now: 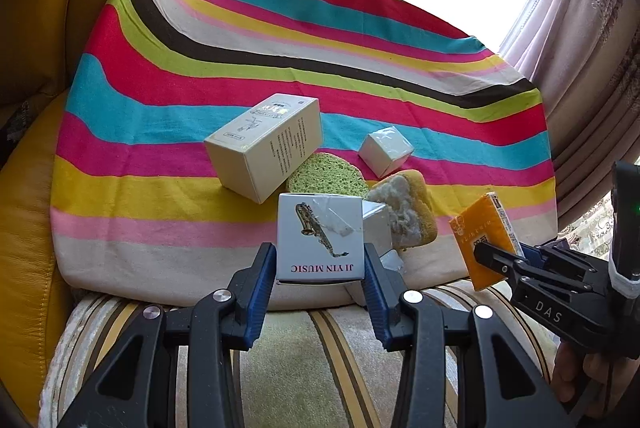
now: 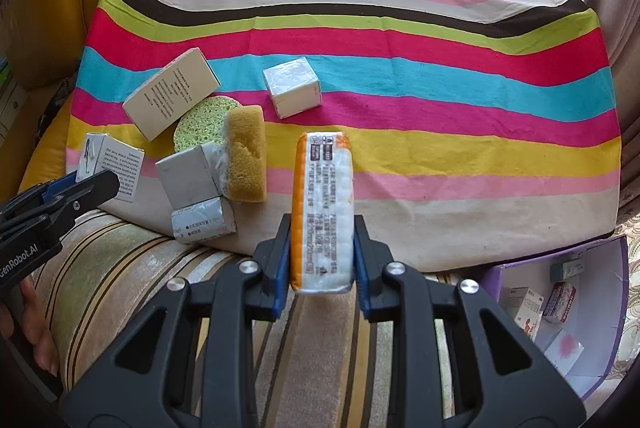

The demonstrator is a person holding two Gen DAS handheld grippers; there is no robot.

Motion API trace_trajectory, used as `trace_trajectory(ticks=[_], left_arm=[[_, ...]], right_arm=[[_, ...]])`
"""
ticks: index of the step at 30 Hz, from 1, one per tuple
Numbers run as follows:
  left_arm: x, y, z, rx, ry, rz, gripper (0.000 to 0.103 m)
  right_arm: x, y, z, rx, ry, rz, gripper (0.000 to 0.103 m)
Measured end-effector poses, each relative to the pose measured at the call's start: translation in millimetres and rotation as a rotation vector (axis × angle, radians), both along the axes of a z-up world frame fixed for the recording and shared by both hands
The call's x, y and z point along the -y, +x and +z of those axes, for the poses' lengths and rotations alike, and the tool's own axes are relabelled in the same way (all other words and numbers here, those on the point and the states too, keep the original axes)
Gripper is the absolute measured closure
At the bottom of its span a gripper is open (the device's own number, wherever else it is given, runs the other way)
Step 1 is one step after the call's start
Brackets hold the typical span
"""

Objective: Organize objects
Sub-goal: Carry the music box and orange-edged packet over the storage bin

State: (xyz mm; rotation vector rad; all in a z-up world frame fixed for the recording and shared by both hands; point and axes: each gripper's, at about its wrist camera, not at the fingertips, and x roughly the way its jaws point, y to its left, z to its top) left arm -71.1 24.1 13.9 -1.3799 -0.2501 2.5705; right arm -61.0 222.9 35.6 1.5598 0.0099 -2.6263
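Observation:
My left gripper [image 1: 320, 268] is shut on a white saxophone box marked JI YIN MUSIC [image 1: 320, 234], held at the near edge of the striped cloth [image 1: 240, 47]; the box also shows in the right wrist view [image 2: 108, 163]. My right gripper [image 2: 322, 264] is shut on an orange tissue pack [image 2: 322, 203], held upright over the cloth's near edge; it also shows in the left wrist view [image 1: 486, 236]. On the cloth lie a cream box [image 1: 264, 143], a green sponge [image 1: 326, 175], a yellow sponge [image 2: 245, 155], a small white cube box [image 2: 292, 86] and two grey-white boxes [image 2: 188, 175].
The cloth covers a cushion on a striped seat [image 2: 120, 268]. A yellow leather armrest [image 1: 36, 107] stands at the left. A purple open box [image 2: 568, 308] holding several small packs sits low at the right. Curtains [image 1: 580, 47] hang at the right.

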Motion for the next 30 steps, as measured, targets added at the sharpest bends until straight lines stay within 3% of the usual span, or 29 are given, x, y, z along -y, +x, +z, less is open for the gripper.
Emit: trace_trajectory(ticks=[16, 30], left_arm=[[-57, 18, 18, -0.027, -0.016, -0.112, 0.06], [-130, 36, 29, -0.036, -0.043, -0.257, 0.059]], right_arm=[[-37, 35, 23, -0.057, -0.056, -0.052, 0.072], [-112, 72, 30, -0.089, -0.05, -0.199, 0.072]])
